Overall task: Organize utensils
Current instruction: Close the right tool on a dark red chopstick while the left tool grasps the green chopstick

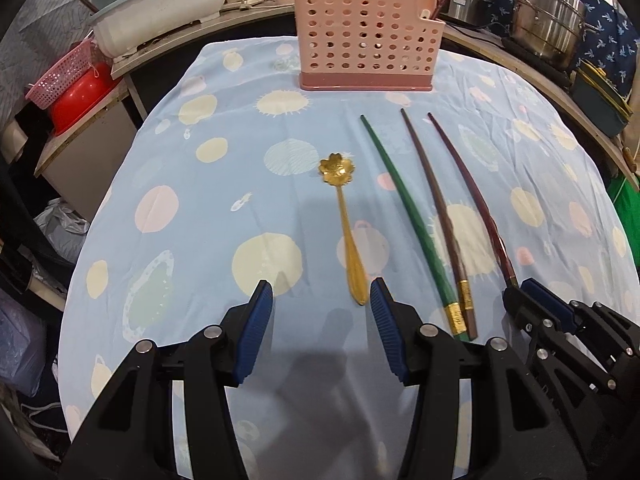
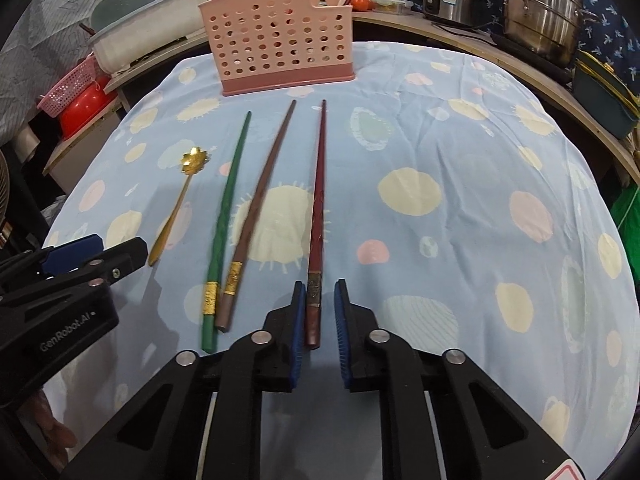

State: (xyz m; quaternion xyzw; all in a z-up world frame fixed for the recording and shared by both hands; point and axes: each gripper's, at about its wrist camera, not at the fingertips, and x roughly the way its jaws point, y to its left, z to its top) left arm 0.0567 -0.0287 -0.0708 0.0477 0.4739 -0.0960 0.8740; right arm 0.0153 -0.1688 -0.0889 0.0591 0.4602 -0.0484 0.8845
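Note:
A gold flower-bowl spoon [image 1: 344,224] [image 2: 176,208], a green chopstick [image 1: 412,224] [image 2: 224,220], a brown chopstick [image 1: 440,216] [image 2: 260,204] and a dark red chopstick [image 1: 476,200] [image 2: 318,216] lie side by side on the blue patterned cloth [image 1: 200,208] [image 2: 460,200]. A pink perforated utensil holder [image 1: 366,40] [image 2: 280,40] stands upright at the far end. My left gripper [image 1: 322,300] is open, its fingers beside the spoon's handle end. My right gripper [image 2: 320,300] [image 1: 520,292] is open, its fingers on either side of the red chopstick's thick end.
A white and green basin [image 1: 160,8] [image 2: 148,20], a pink basket over a red bowl [image 1: 76,84] and steel pots [image 1: 552,16] [image 2: 548,4] stand on shelves around the table. More utensils and bottles stand behind the holder.

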